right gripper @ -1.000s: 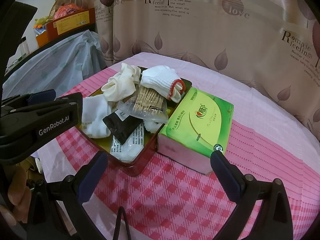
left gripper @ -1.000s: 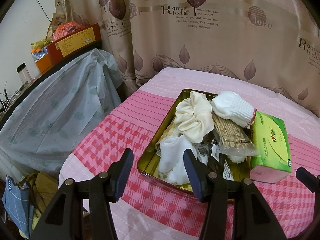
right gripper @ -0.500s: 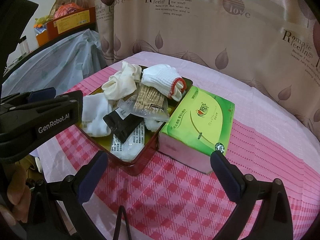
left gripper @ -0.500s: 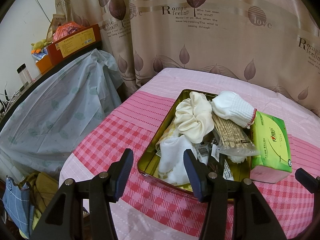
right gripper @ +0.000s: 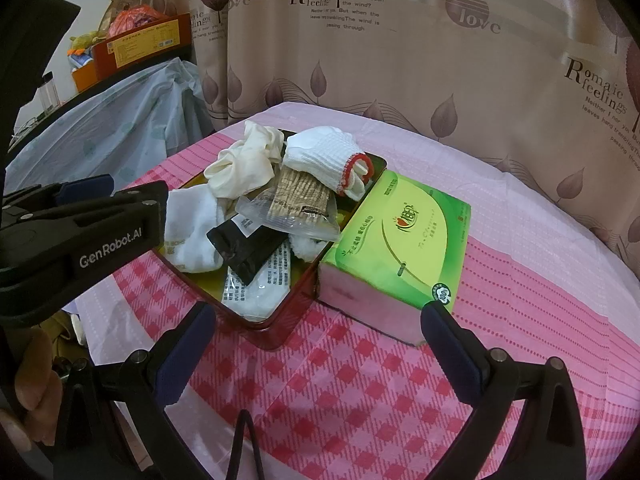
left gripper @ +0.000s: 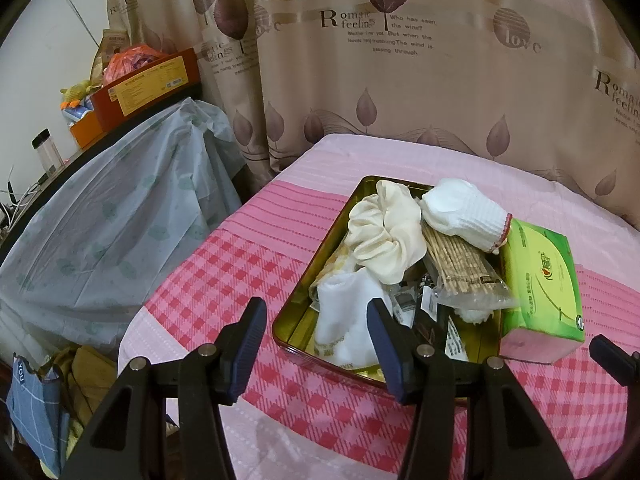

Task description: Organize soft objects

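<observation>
Left wrist view
Left gripper (left gripper: 316,338): jaws spread wide with nothing between them, hovering short of the near-left corner of the tin (left gripper: 286,322).
Soft things: cream scrunchie (left gripper: 386,236), white knit glove (left gripper: 466,212) and white sock (left gripper: 350,312) all lie heaped inside the tin, on the pink checked cloth (left gripper: 224,276).
Progress: by my reckoning nothing is sorted yet; every piece is in the pile and no soft thing lies outside the tin.
Hard to see: the right finger covers the sock's edge; the tin's bottom is mostly buried under packets, such as the bag of sticks (left gripper: 460,268).

Right wrist view
Right gripper (right gripper: 316,354): jaws wide apart and empty, above the cloth in front of the tin and the green tissue pack (right gripper: 400,244).
Tissue pack: lies outside the tin, touching its right wall.
Left to do: I'd judge all of it, the scrunchie, glove and sock lifted clear of the black packet (right gripper: 248,246) and white sachet (right gripper: 260,286).
Hidden: the other gripper's body blocks the tin's left side; a fluffy white bit under the stick bag is too covered to name.
</observation>
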`<state>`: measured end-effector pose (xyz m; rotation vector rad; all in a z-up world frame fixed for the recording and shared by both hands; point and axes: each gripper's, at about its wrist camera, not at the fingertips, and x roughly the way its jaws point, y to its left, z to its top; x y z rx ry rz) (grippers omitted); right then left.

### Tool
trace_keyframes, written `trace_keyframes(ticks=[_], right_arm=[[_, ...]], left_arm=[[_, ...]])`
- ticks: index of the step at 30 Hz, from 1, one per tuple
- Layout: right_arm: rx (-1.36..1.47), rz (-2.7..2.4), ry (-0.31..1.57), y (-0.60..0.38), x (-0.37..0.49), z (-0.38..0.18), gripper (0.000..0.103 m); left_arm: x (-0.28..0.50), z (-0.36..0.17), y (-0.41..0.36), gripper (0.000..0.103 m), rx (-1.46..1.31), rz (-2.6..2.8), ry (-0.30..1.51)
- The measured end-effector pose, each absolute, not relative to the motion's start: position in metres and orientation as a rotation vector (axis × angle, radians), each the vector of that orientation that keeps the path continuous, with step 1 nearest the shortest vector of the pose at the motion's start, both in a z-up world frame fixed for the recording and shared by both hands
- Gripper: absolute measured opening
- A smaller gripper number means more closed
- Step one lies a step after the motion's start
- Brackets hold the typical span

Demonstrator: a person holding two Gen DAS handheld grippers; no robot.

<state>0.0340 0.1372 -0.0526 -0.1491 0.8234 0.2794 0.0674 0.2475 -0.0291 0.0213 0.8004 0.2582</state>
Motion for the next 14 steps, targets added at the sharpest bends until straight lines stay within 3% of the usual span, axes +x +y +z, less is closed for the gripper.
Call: trace_keyframes(ticks=[14], right_arm=[[-0.15,0.277,0.823,0.1375,0.0341,-0.0519,0.101]], left_arm=[[0.0678,-0.0283,0.2482,0.053,0.027,0.245,0.789]])
